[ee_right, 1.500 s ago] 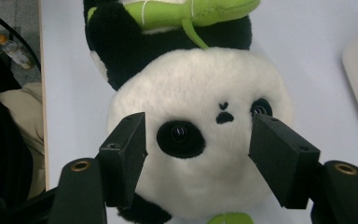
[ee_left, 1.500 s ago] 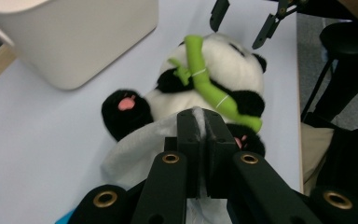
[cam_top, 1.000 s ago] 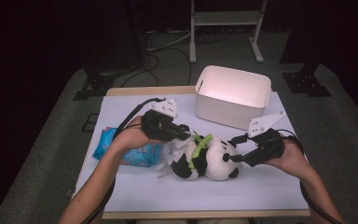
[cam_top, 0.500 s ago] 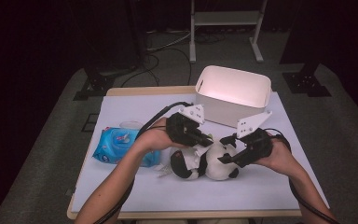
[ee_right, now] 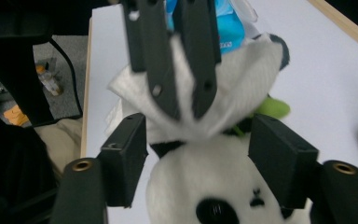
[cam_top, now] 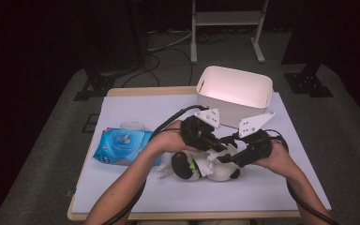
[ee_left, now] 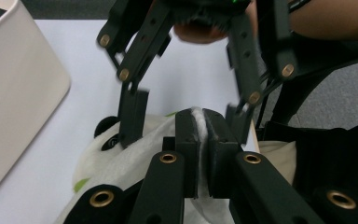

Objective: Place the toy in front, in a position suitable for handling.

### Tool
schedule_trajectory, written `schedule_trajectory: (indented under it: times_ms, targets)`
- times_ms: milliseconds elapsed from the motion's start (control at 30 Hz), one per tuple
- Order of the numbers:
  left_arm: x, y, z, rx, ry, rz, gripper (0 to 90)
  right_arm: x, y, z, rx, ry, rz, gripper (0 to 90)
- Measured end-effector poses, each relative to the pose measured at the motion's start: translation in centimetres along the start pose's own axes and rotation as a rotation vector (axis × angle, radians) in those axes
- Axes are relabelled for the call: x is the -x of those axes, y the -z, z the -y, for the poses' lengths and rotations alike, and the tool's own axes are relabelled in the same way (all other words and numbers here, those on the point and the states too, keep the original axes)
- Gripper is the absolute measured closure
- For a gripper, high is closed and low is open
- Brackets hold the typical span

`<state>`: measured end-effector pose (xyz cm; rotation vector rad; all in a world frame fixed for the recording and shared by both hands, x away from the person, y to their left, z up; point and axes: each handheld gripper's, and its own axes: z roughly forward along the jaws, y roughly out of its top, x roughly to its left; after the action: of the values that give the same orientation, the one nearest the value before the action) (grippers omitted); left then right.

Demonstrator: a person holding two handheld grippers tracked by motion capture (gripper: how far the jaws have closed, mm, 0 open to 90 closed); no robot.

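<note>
Wiping's underway: left gripper (cam_top: 215, 146) has a white wipe (ee_left: 199, 122) pinched tight against the panda (cam_top: 206, 166), right gripper (cam_top: 225, 158) straddles its head wide apart, bin (cam_top: 234, 89) at 12 o'clock.

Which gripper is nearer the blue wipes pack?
Left. The left gripper, shut on a white wipe over the panda, sits between the pack and the right gripper, which straddles the panda's head on the far side.
</note>
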<state>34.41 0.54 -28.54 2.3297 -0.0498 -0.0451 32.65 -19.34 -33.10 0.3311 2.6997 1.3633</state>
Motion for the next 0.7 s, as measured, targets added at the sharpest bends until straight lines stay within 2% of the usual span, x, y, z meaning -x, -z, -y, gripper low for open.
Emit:
schedule_trajectory:
  times_ms: [167, 267, 367, 433, 700]
  targets:
    - [0.0, 0.5, 0.5, -0.001, 0.018, -0.01, 83.1, 0.0, -1.2, -0.3, 0.001, -0.003, -0.003, 68.6]
    - [0.0, 0.8, 1.0, 0.003, 0.032, -0.014, 77.7, 0.0, -1.6, -0.4, -0.02, -0.013, -0.02, 79.8]
    - [0.0, 1.2, 1.5, 0.011, 0.037, -0.021, 72.4, 0.0, -1.8, -0.3, -0.037, -0.003, -0.022, 82.1]
    - [-0.1, 1.9, 2.3, 0.021, 0.055, -0.036, 71.4, 0.1, -1.7, 0.0, -0.065, -0.013, -0.023, 83.6]
    - [-0.4, 3.7, 5.2, 0.032, 0.113, -0.077, 67.2, 0.5, 0.1, 0.9, -0.124, -0.037, -0.011, 84.9]
